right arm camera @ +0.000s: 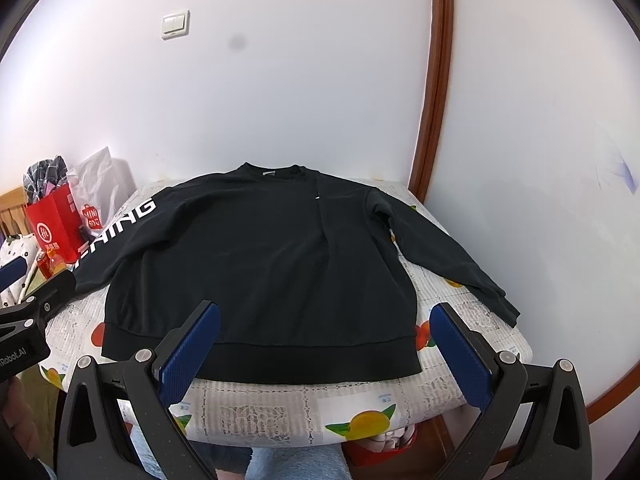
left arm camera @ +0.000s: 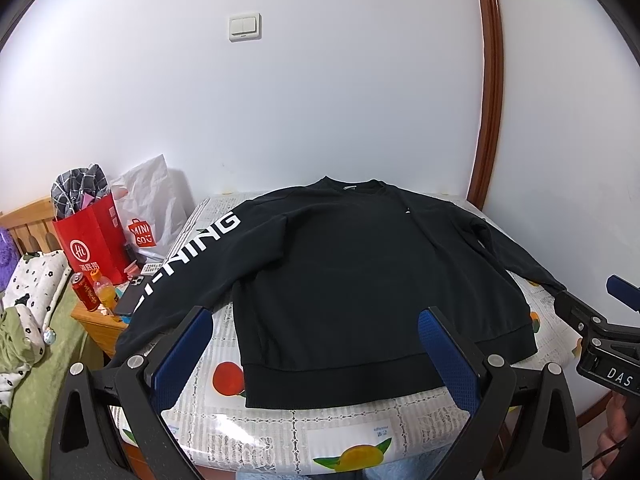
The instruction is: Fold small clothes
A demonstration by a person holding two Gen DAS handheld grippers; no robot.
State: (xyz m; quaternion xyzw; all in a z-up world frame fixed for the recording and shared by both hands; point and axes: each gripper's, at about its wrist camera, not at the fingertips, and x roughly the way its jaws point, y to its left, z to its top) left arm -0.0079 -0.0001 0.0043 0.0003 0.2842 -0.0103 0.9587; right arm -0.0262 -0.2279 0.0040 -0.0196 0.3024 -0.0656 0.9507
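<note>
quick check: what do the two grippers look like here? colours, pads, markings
Both match: the left gripper and right gripper have black triangular-cutout frames with silver pivot bolts, and two flat fingers faced with blue, fine-textured pads. White lettering on the bodies: "DAS" visible on the right gripper's side, "Robot.AI" on the left's. No sleeves visible.

White letters reading "-NING" run down one sleeve of the black sweatshirt (left arm camera: 340, 264). A white bag (left arm camera: 149, 216) carries an orange "MINI SO" logo. The right gripper (left arm camera: 612, 344) body shows "DAS", and the left gripper (right arm camera: 24, 320) body "Robot.AI".
</note>
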